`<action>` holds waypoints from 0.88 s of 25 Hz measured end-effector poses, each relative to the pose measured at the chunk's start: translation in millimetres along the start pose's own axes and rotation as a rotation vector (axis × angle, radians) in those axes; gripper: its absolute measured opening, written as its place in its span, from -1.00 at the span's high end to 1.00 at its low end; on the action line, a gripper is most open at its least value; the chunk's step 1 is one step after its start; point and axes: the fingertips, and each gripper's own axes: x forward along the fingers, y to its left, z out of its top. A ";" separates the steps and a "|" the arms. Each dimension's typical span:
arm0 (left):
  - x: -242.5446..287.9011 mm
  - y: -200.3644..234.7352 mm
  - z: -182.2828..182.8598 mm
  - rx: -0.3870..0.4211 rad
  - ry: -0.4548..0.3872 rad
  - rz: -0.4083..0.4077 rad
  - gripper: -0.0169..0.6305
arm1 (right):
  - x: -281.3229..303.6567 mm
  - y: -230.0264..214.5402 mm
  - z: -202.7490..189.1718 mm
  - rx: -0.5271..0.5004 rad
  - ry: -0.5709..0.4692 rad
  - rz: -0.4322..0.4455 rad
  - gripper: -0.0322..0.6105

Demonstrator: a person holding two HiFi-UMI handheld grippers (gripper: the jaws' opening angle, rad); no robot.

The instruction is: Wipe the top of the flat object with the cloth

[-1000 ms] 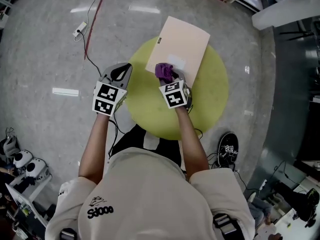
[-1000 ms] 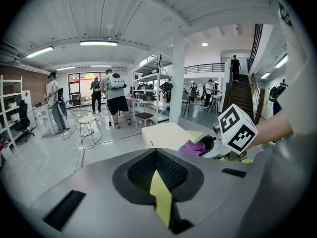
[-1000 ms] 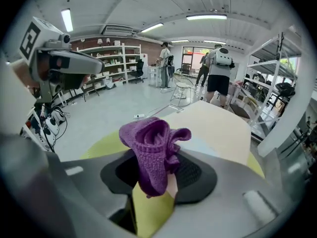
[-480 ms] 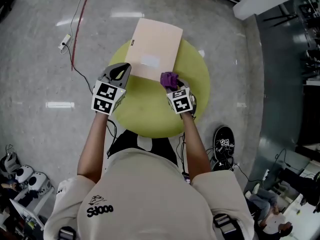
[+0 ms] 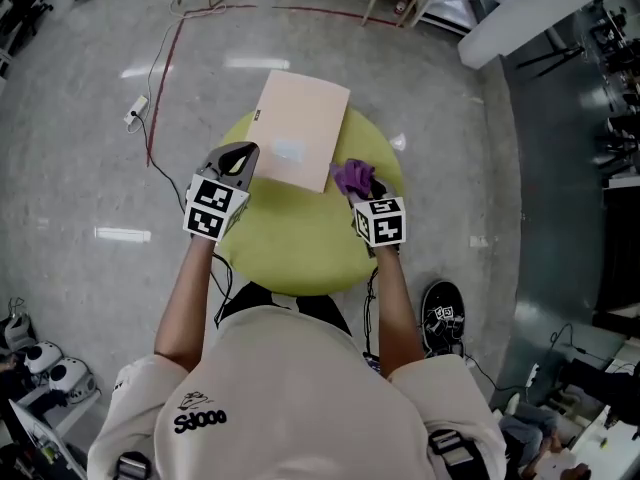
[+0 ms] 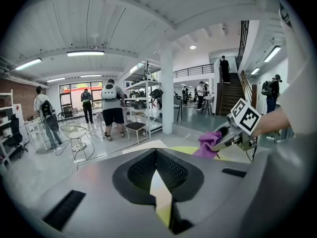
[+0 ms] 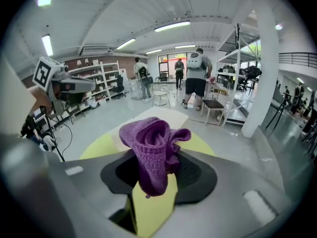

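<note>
- Drawn back off the board (image 5: 300,128) since a second ago, the purple cloth (image 5: 352,177) is now held just past the board's right edge, over the round green table (image 5: 290,243).
- It is gripped, bunched up, in the right claw (image 5: 362,190).
- The board lies ahead and to the left of that claw, overhanging the table's far rim.
- The left claw (image 5: 238,156) is closed on nothing, beside the board's near left edge.

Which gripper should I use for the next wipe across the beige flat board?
Right. The right gripper clamps the purple knitted cloth just off the beige flat board's right edge. The left gripper is shut and empty, beside the board's near left corner.
</note>
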 end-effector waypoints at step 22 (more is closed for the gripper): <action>-85.5 28.2 161.6 0.126 -0.317 0.117 0.93 | -156.8 19.5 224.0 -0.168 -0.522 -0.028 0.34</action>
